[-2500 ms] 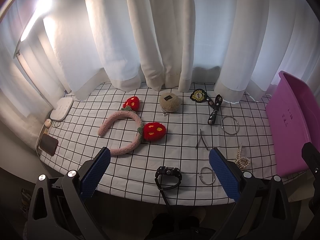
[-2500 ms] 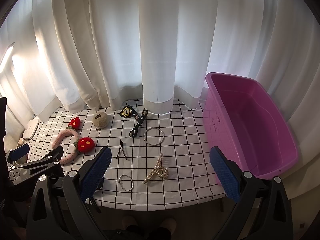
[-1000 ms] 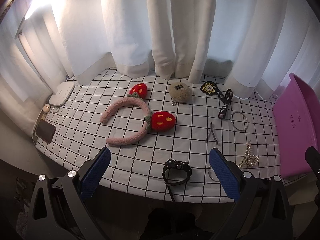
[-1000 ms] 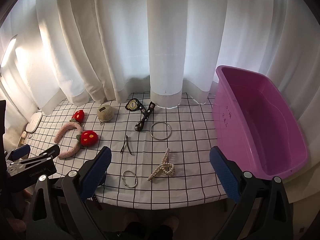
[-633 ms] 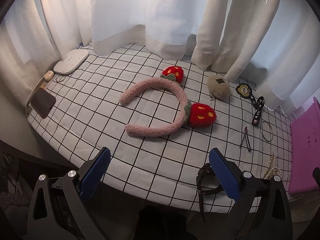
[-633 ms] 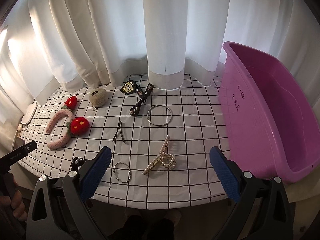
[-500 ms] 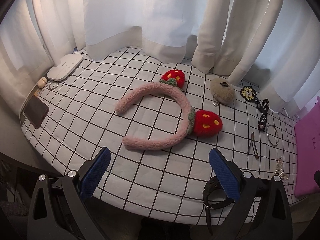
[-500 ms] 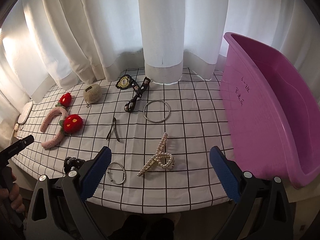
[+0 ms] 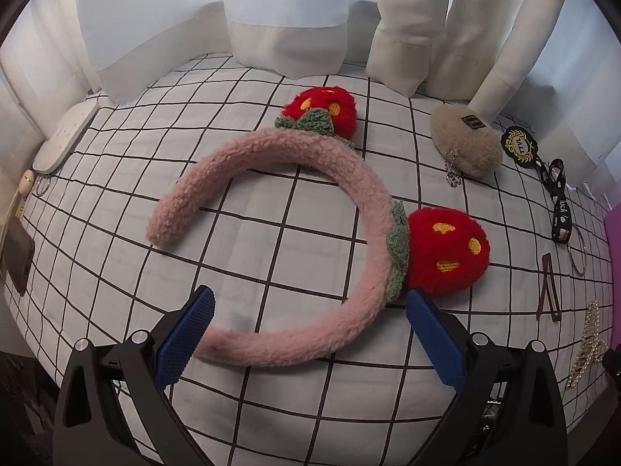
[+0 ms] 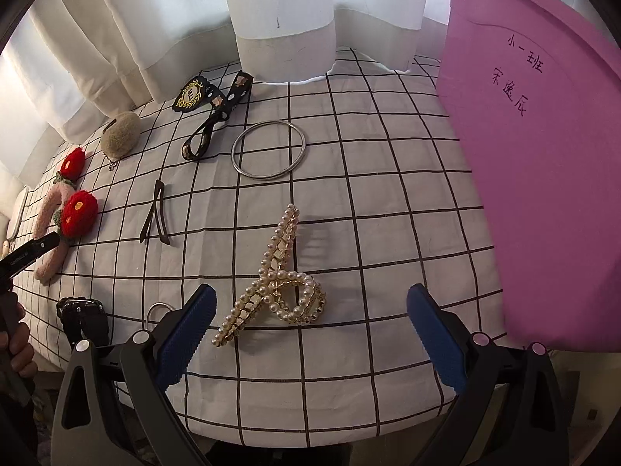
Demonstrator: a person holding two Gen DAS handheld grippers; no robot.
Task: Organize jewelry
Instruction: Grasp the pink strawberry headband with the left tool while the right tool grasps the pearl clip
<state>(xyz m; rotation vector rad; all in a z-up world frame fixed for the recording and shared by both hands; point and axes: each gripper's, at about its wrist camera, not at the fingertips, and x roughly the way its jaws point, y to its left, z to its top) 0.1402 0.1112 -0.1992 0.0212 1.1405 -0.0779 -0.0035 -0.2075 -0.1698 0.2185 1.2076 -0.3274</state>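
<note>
Left gripper: hovering low over the gridded tablecloth, jaws spread wide, straddling the near end of the pink strawberry headband, gripping nothing. Headband lying flat, arch bulging toward the right, open ends facing left.

Right gripper: hanging low, jaws spread wide, empty, bracketing the looped end of the pearl hair claw. Claw resting on the cloth, long axis running from near-left to far-right, slim tip pointing toward the silver bangle. Purple tub standing beside, at right.
</note>
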